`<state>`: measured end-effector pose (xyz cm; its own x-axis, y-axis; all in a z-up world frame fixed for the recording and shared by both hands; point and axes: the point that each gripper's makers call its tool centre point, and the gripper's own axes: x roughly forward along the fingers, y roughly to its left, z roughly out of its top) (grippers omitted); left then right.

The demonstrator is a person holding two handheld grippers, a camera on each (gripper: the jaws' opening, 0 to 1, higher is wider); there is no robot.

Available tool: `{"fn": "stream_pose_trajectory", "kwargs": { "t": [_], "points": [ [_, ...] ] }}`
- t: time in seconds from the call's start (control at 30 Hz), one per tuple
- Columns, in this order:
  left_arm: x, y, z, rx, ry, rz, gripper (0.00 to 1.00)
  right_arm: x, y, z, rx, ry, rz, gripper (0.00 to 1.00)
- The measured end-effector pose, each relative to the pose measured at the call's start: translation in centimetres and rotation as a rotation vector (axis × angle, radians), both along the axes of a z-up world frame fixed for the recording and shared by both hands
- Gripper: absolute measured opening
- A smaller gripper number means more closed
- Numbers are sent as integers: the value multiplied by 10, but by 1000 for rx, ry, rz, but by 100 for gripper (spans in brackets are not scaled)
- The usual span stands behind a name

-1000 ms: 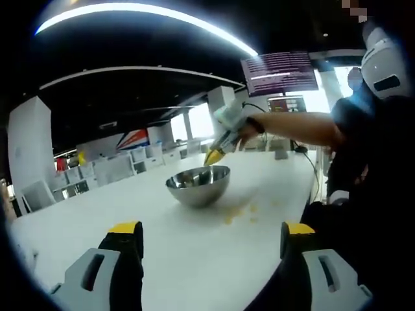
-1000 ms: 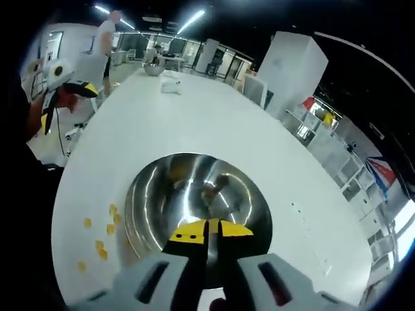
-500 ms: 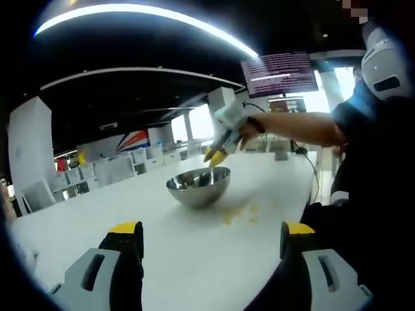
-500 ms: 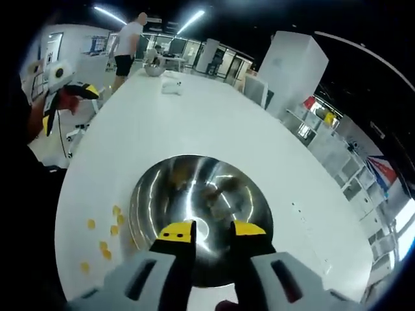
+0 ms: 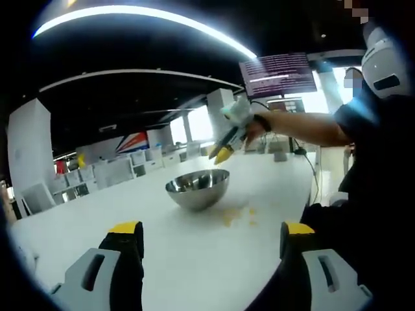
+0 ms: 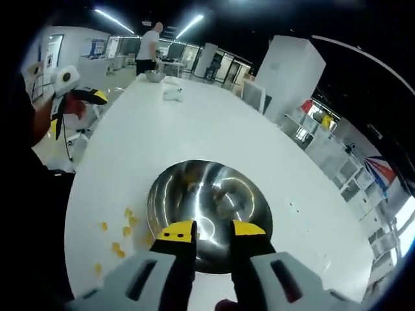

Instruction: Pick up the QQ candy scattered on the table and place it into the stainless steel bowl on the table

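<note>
Right gripper [image 6: 212,230], jaws narrowly parted and empty, hangs above the stainless steel bowl [image 6: 209,210], just beyond its fingertips. Yellow QQ candy [image 6: 122,230] lies scattered left of them on the white table [image 6: 194,129]. Left gripper [image 5: 211,233] stands wide open, bowl well ahead.

A shiny stainless steel bowl [image 6: 207,210] sits upright at lower centre of the right gripper view. Small yellow QQ candies [image 6: 123,233] lie scattered on the white counter [image 6: 194,123], lower left of it.
</note>
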<state>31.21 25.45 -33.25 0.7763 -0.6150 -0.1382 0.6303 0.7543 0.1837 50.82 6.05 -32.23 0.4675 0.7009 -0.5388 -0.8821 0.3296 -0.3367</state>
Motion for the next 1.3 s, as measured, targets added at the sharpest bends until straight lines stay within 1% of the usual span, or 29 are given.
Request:
{"fn": "stream_pose_trajectory", "kwargs": {
  "t": [0.1,0.2,0.33,0.4,0.47,0.5,0.53,0.6,0.7,0.77,0.83,0.87,0.97,1.1,1.2,1.3],
  "points": [
    [0,0,1,-3,-3,1,87,-13,-6,9,46,-9,-1,21],
    [1,0,4,-9,-12,6,88,-33,-10,21,108,-21,7,21],
    [3,0,8,-24,-19,10,89,-54,-17,31,165,-39,10,21],
    [4,0,10,-27,-22,14,89,-61,-21,38,214,-42,8,21],
    [4,-1,11,-31,-24,13,89,-62,-28,40,236,-46,7,21],
    [4,-3,12,-36,-24,10,89,-66,-33,41,252,-53,2,21],
    [4,-4,12,-42,-23,7,89,-64,-36,42,269,-56,-4,21],
    [5,-6,12,-70,-16,-4,89,-68,-42,47,328,-74,-18,21],
    [7,-8,15,-107,-10,-10,89,-79,-50,49,396,-79,-26,21],
    [8,-8,17,-120,-7,-9,88,-88,-55,50,420,-86,-28,21],
    [9,-8,18,-113,-9,-2,88,-98,-62,50,450,-96,-34,21],
    [9,-8,18,-111,-10,-1,88,-106,-66,52,479,-98,-38,21],
    [8,-9,21,-118,-17,0,88,-122,-76,51,538,-94,-51,21],
    [6,-13,23,-120,-20,-6,88,-144,-86,45,578,-101,-61,22],
    [4,-14,23,-114,-20,-7,88,-158,-91,43,626,-104,-57,22],
    [4,-15,24,-113,-23,-8,88,-165,-91,42,642,-104,-54,22]
  ]
}}
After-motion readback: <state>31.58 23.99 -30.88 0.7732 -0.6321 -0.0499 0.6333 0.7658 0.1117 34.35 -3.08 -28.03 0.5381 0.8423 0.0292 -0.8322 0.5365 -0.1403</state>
